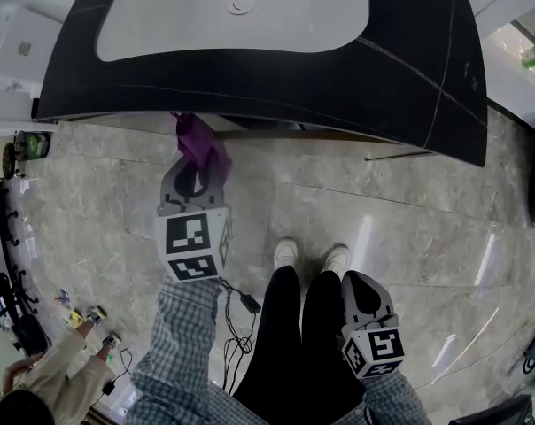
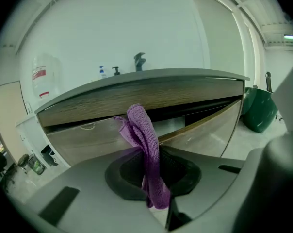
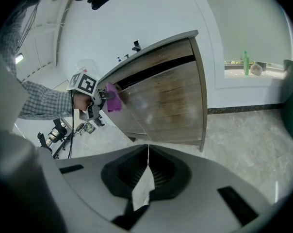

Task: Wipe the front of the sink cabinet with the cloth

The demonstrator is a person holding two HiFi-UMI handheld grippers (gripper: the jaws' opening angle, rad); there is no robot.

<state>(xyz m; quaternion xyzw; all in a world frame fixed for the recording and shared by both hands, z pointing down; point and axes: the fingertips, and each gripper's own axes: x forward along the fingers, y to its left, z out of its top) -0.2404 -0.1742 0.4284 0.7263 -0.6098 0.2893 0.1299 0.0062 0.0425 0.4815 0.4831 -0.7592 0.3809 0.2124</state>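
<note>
While the right gripper (image 1: 360,282) is held low beside the person's legs (image 1: 296,343) with its jaws pressed together on nothing, the purple cloth (image 2: 144,130) is pinched between the jaws of the left gripper (image 2: 154,152). The cloth's free end is raised close to the wooden front of the sink cabinet (image 2: 93,103), under the dark countertop (image 1: 418,78).

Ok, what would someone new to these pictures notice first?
The purple cloth pinched in the left gripper, held up by the wooden cabinet front. Above it, the black counter with its white sink fills the top of the head view. The right gripper hangs shut and empty by the person's legs.
</note>
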